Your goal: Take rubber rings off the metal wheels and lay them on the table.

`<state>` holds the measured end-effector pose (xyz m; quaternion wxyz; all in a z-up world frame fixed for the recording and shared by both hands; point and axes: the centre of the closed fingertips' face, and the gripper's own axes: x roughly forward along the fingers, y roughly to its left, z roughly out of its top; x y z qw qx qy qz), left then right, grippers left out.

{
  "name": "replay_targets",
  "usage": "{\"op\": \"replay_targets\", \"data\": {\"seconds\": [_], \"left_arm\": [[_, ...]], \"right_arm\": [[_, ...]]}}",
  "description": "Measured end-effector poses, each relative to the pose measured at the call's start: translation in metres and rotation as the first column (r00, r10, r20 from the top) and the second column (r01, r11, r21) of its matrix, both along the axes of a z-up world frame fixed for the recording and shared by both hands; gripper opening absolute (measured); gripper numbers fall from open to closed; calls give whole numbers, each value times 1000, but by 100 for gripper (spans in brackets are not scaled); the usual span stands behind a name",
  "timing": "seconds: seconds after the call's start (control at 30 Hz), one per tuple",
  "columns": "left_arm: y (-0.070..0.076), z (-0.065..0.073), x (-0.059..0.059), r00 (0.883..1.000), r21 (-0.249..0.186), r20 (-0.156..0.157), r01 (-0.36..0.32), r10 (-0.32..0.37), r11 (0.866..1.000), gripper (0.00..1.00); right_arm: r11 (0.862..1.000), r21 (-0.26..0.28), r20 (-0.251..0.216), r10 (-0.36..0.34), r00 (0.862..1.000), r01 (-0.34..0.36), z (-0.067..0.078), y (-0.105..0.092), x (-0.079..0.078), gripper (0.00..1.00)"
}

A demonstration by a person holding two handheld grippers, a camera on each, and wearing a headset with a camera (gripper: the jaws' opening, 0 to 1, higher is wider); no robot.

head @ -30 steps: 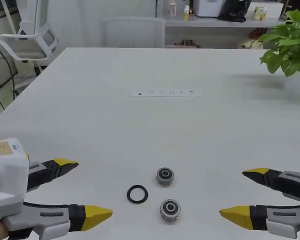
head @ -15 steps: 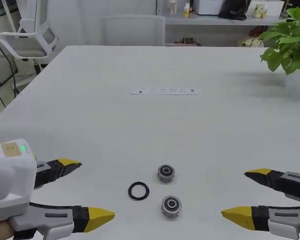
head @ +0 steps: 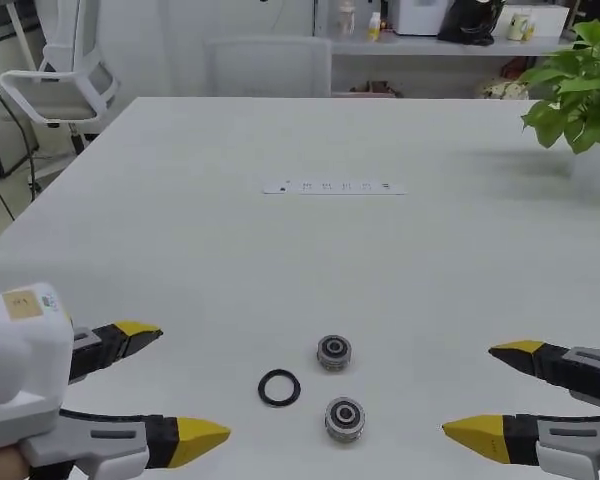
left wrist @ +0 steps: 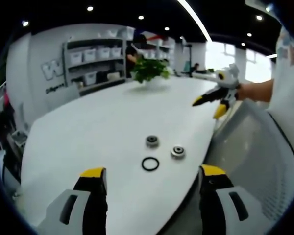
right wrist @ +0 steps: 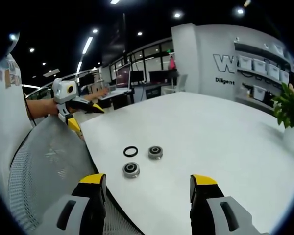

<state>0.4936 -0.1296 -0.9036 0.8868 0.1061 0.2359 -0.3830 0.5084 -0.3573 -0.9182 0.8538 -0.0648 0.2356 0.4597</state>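
— What has changed over the last second?

— Very little. The whole head view has slid slightly, which is the headset moving. The black rubber ring (head: 279,388), the farther metal wheel (head: 334,352) and the nearer metal wheel (head: 345,418) keep their places on the white counter (head: 330,260).

— Where does the ring lie?

— Flat on the counter, low in the frame and just left of centre, free of any wheel. The farther metal wheel sits up and to its right, and the nearer one is down and to its right. All three are near one another but apart.

— And the grippers?

— The left hand-held gripper (head: 180,382) hangs in the lower left corner and the right hand-held gripper (head: 477,390) in the lower right. Both have their jaws spread wide with nothing between them, as they did a second ago. Each is well apart from the wheels.

— What does that mean for the task?

— One ring looks done. No grasp is under way, so I judge the next step to be a reach for a wheel. Whether either wheel still wears a ring is too small to tell.
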Motion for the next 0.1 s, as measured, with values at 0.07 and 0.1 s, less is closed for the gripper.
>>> {"op": "replay_targets", "data": {"seconds": [0.07, 0.1], "left_arm": [[0, -1, 0, 1000, 5, -4, 2, -2, 1000, 78], [0, -1, 0, 1000, 6, -4, 3, -3, 1000, 78]], "right_arm": [[1000, 3, 1, -4, 1000, 4, 0, -1, 2, 68], [1000, 5, 2, -5, 1000, 5, 1, -1, 2, 68]]}}
